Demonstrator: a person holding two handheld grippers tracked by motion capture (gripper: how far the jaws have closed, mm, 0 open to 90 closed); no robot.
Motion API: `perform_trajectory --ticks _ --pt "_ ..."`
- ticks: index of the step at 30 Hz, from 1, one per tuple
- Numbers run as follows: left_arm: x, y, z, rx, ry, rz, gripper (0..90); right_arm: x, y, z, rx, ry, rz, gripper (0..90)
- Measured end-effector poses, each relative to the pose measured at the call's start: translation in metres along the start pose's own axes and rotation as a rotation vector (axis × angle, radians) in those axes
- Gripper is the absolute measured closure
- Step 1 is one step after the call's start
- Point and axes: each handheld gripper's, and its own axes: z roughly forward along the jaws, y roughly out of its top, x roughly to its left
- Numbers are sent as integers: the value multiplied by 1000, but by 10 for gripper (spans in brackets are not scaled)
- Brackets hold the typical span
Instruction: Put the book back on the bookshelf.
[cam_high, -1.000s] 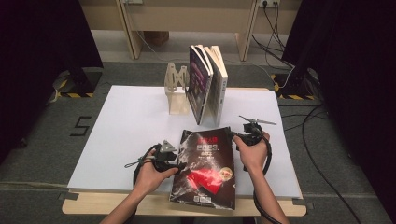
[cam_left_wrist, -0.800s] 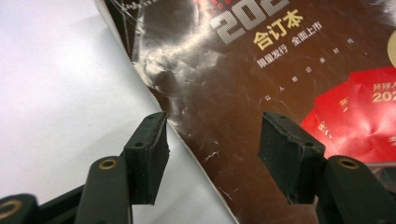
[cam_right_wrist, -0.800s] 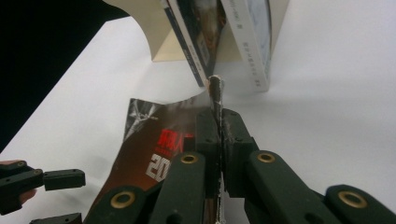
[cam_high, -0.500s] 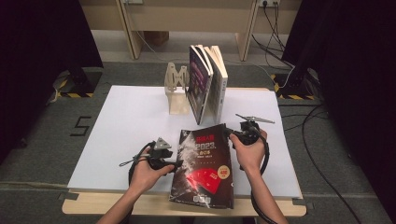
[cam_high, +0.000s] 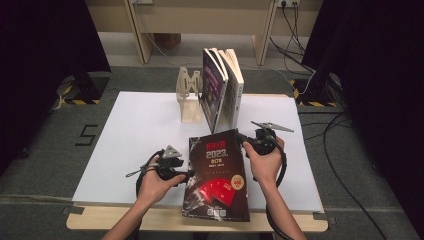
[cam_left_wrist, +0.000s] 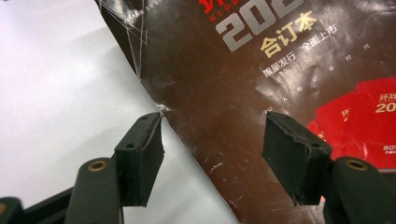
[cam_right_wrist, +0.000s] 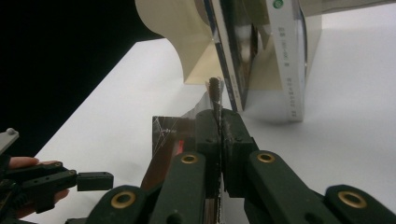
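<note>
A dark magazine (cam_high: 216, 175) with a red graphic lies near the table's front edge, its far right corner lifted off the white surface. My right gripper (cam_high: 242, 141) is shut on that corner; in the right gripper view the jaws (cam_right_wrist: 218, 149) pinch the magazine (cam_right_wrist: 166, 135) edge-on. My left gripper (cam_high: 188, 174) sits at the magazine's left edge. Its jaws (cam_left_wrist: 215, 158) have just been opening and stand open, with the edge of the magazine (cam_left_wrist: 243, 70) between the pads (cam_left_wrist: 140, 158), untouched.
A wooden bookstand (cam_high: 189, 95) stands at the back of the white table top (cam_high: 140, 130), with several books (cam_high: 222, 90) upright against it, just beyond the magazine. A cable loops from each gripper. Dark floor surrounds the table.
The right hand has risen a little with the magazine's far right corner. The left gripper has stayed at the left edge and its jaws have spread wider.
</note>
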Motion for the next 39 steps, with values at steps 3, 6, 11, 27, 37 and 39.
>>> perform_trajectory --ticks 3,6,11,27,37,39 --pt "0 0 -1 -5 3 1 366 4 2 0 -9 7 -2 878" --pt "1 1 -3 -7 0 4 366 8 4 0 -19 17 -5 878" --pt "2 3 -5 -16 1 3 366 13 9 1 -35 19 -20 878" --pt "8 8 -11 -51 26 -4 342 33 27 6 -93 42 -54 878" --pt "10 15 -12 -79 26 -17 324 39 35 10 -122 43 -56 877" --pt "11 17 -12 -80 27 -19 324 39 36 11 -128 44 -59 878"
